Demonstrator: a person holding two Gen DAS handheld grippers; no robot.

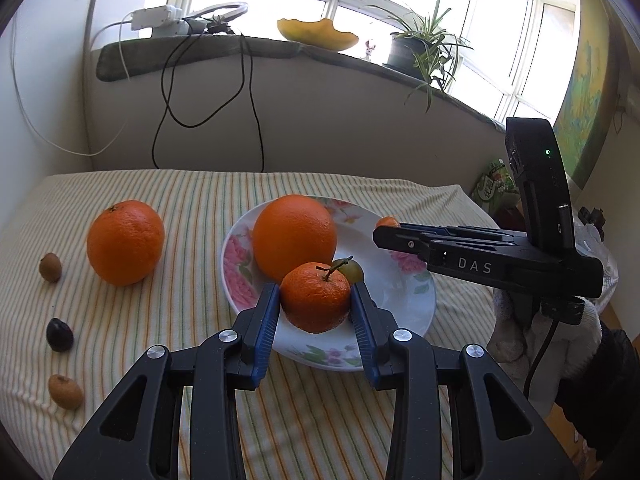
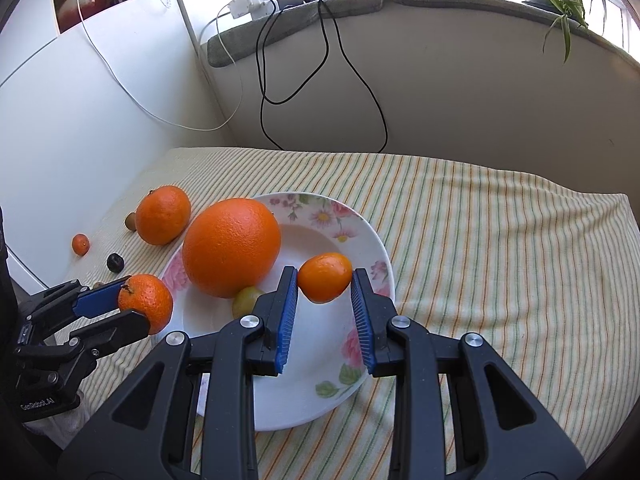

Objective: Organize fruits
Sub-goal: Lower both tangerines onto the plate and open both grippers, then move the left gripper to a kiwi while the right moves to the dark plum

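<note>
i've got a fruit in each gripper, both over the flowered plate, which sits near the middle of the striped cloth. my left gripper is clamped on a stemmed mandarin above the plate's near-left rim. my right gripper pinches a small kumquat-like fruit above the plate's right half; the pads press its sides.

the big orange and a greenish grape already lie on the plate. a second orange and several small fruits lie toward the cloth's left edge.

i judge both held fruits light with soft skins, so they bruise if squeezed hard. they're round and likely to roll on the glazed plate, so i'd set them low against the big orange. grip across the widest part, clear of the stem.
</note>
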